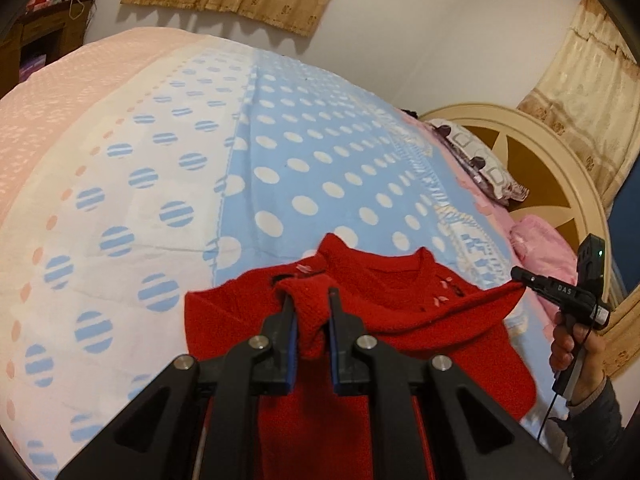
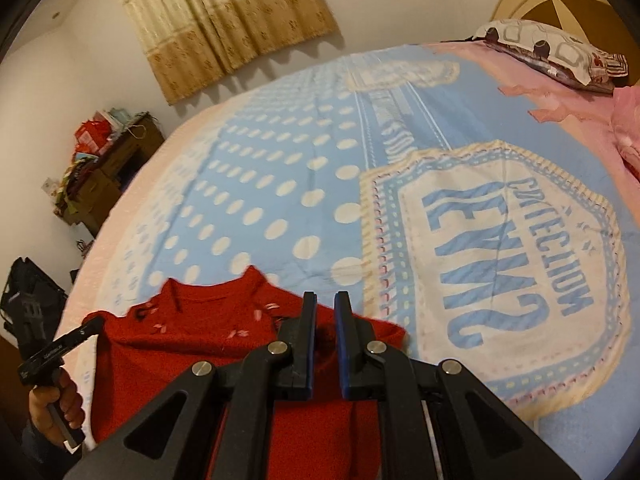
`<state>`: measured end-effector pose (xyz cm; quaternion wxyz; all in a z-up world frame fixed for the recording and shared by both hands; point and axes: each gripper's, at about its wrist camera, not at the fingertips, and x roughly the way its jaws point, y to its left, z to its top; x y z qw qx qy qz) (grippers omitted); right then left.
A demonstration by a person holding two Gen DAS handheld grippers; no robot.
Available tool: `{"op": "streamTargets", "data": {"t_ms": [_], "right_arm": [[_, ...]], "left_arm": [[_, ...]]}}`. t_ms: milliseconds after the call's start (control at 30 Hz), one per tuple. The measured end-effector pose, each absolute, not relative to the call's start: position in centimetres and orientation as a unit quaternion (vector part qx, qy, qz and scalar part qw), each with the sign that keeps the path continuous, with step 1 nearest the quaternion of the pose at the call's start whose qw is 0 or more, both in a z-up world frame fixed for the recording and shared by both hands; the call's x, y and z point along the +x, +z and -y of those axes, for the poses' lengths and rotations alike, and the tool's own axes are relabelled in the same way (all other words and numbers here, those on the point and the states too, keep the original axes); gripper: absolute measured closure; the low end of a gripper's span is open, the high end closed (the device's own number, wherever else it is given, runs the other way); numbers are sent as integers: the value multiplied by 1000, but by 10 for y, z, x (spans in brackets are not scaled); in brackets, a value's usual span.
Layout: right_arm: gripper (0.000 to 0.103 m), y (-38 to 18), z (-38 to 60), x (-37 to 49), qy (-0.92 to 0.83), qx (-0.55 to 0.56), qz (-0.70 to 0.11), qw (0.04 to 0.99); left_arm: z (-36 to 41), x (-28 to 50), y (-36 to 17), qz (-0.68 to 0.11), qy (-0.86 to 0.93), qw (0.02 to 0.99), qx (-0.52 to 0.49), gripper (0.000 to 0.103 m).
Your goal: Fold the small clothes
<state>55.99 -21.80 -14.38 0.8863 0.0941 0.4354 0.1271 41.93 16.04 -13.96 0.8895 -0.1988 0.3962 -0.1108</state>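
A small red knitted sweater (image 1: 380,300) with pink embroidered bits near its collar hangs over the near edge of the bed, collar pointing away from me. My left gripper (image 1: 310,294) is shut on a bunched fold at one shoulder, with red fabric filling the gap between the fingers. My right gripper (image 2: 325,298) is shut on the other shoulder, fabric pinched low between its pads. The sweater (image 2: 192,344) stretches between the two. The right gripper (image 1: 518,274) shows in the left wrist view, and the left gripper (image 2: 98,324) shows in the right wrist view, each held by a hand.
The bed cover (image 1: 300,160) is blue with white dots, with a white band and a pink edge. A patterned pillow (image 1: 476,160), a pink blanket (image 1: 544,240) and a round headboard (image 1: 560,184) lie at the far right. A cluttered wooden cabinet (image 2: 108,168) stands beside the bed.
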Motion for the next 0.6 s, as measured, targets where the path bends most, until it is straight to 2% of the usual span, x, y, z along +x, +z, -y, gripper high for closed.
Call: {"op": "streamTargets", "data": {"t_ms": [300,333,367,400,433,500,600], "right_arm": [[93,-173,218,597,125,115,-460,872],[82,-175,216,598,118,109,-469,868],[46,-176,216,597,112,104,-472,868],[26,-174,216,594,117,102,-469,869],[10,-171,217,589,122,104,-458,874],[10,-164,217,579,121,95,-445,882],[10,-155,213,565,120,78,-440,886]], "left_arm": [[-160,442,-152,-403,-99,889,-192,89],[-159,441,-150,-399,-95,893,-185,86],[-159,441,-148,-395,-89,897,-178,83],[-160,437,-144,-388,-75,903,-168,75],[-162,435,-141,-382,-70,907,-163,70],[-170,426,-134,-370,-61,912,-166,55],[-174,409,-128,-364,-56,914,-168,51]]}}
